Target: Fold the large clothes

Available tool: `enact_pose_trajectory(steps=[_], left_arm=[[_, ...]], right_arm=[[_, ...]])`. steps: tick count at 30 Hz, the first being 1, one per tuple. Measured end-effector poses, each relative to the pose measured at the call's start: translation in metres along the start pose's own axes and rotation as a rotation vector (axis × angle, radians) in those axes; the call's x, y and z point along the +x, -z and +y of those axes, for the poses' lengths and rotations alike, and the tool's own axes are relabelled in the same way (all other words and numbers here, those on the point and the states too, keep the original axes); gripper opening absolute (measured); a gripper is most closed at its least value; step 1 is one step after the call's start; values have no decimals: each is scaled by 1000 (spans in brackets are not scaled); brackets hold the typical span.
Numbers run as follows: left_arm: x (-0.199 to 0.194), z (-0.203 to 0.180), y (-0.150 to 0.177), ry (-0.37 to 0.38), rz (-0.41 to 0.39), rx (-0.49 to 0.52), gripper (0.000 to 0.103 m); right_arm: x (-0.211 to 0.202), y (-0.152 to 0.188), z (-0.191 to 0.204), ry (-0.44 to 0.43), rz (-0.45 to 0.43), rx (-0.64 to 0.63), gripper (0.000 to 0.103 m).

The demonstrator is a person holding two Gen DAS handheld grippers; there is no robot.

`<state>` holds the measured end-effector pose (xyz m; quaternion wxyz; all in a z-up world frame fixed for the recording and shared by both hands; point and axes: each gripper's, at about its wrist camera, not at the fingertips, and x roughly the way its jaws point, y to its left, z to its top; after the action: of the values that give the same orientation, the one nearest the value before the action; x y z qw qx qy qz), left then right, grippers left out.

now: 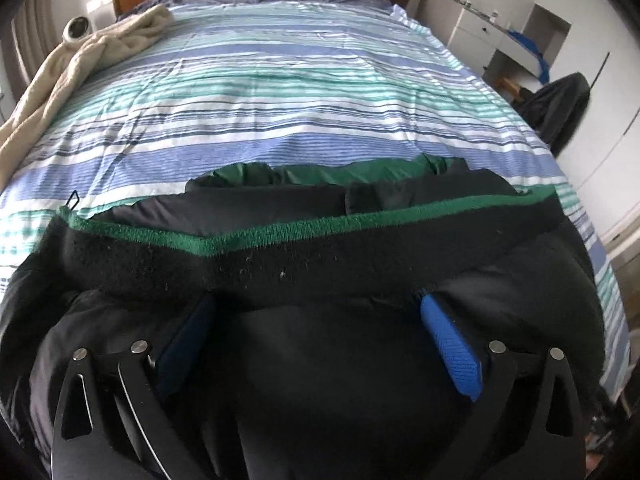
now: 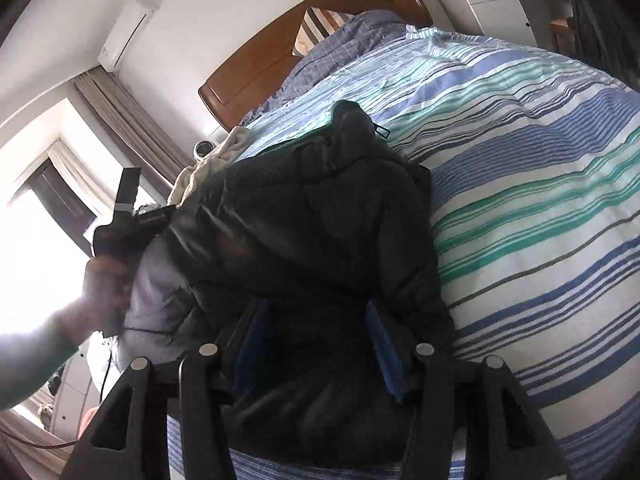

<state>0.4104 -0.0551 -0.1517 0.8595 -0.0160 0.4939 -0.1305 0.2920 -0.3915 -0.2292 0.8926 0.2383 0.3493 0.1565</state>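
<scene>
**Jacket bundled, fold unfinished**

Nearest, the left gripper (image 1: 316, 344) stands spread wide over the black jacket (image 1: 304, 256), pads clear of the fabric. The right gripper (image 2: 316, 356) clamps a thick jacket fold. Beyond both, the jacket lies bunched on the striped bed (image 1: 280, 92); flattening remains.

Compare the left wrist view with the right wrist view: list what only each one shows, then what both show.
Only the left wrist view: the jacket's green knit hem band and green lining.

Only the right wrist view: the air conditioner, the window, a striped pillow, and the person's hand.

Both: the black jacket, striped bedding, cream blanket, wooden headboard.
</scene>
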Motion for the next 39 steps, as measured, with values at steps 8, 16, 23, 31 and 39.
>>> enact_pose_trajectory(steps=[8, 16, 23, 31, 39], left_arm=[[-39, -8, 40, 72, -8, 105, 100], [-18, -7, 47, 71, -15, 117, 102], [-52, -21, 74, 35, -33, 172, 101], [-47, -20, 96, 35, -68, 180, 102], [-65, -27, 110, 26, -87, 185, 101]], right_arm=[[-1, 4, 1, 18, -25, -20, 52], [0, 6, 2, 22, -38, -39, 52], [-11, 6, 13, 117, -12, -40, 52], [-77, 36, 35, 102, -92, 19, 53], [-95, 56, 40, 123, -64, 14, 53]])
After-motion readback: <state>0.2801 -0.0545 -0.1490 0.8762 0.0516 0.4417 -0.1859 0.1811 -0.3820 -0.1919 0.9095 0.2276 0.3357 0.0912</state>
